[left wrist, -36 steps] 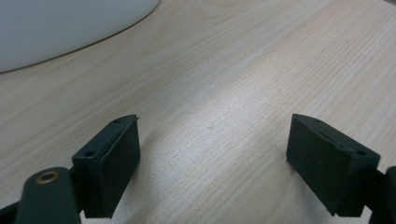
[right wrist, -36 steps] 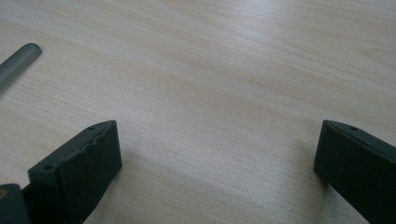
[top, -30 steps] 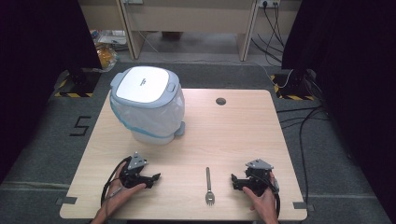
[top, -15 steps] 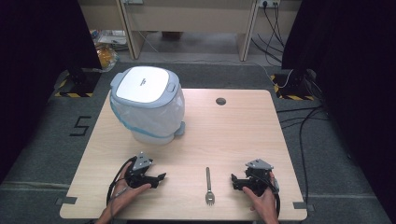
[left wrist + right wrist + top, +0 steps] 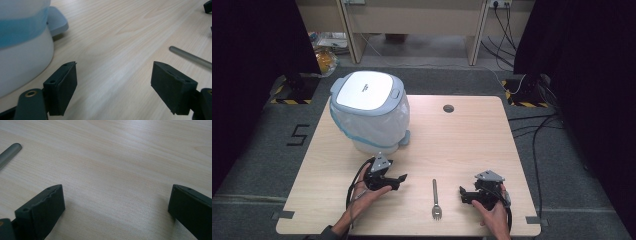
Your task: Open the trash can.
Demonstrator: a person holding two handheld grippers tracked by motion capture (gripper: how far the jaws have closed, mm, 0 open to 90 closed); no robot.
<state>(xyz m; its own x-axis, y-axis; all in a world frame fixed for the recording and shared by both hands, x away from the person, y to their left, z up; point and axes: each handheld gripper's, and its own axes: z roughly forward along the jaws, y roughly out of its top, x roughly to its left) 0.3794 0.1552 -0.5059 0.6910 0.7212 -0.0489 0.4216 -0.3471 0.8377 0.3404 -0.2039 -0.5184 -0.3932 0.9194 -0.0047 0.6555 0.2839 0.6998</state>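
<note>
Comparing with the picture of a second ago, the left gripper is seen to have been moved a little to the right and slightly farther from the near edge of the table, so that it now points more toward the fork. The right gripper is found at the same place as before, near the right near corner, resting low over the wood.

Both tools are held spread. In the left gripper view the two black jaws stand wide apart with bare wood between them, and nothing is pinched; the fork handle is seen to the right, beyond the right jaw and not yet between them. In the right gripper view the jaws are also wide apart and empty, and the tip of the fork handle shows at the far left.

The fork lies flat on the table between the two grippers, its tines toward the near edge, touched by neither. The bin, lined with a bag and with its lid closed, stands at the far left, just behind the left gripper.

From this small shift it is judged that an approach by the left gripper has begun, but no grasp is made yet.
</note>
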